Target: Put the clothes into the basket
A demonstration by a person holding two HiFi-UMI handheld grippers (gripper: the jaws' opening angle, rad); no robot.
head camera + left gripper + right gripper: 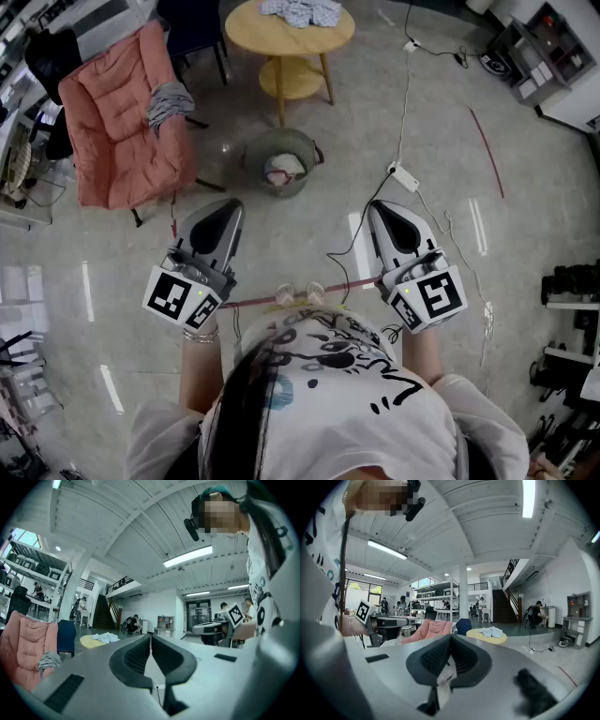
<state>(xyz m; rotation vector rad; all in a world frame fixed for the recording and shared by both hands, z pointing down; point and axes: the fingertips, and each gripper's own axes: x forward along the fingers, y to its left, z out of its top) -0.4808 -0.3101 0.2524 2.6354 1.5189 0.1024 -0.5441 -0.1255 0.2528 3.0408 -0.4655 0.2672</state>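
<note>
A grey round basket (281, 161) stands on the floor ahead of me, with white and pink cloth inside. A light blue garment (300, 11) lies on the round wooden table (328, 37) behind it. A grey striped garment (169, 101) hangs on the pink padded chair (112, 131). My left gripper (223, 211) and right gripper (382, 211) are held side by side, short of the basket, both shut and empty. In the left gripper view the jaws (151, 637) meet, with the chair (23, 648) and table garment (107, 637) beyond. In the right gripper view the shut jaws (451, 637) point toward the table garment (492, 631).
A white power strip (405, 176) and its cables run across the floor right of the basket. A red line (487, 150) marks the floor further right. Shelving (539, 56) stands at the far right, desks at the far left. People work in the background (534, 613).
</note>
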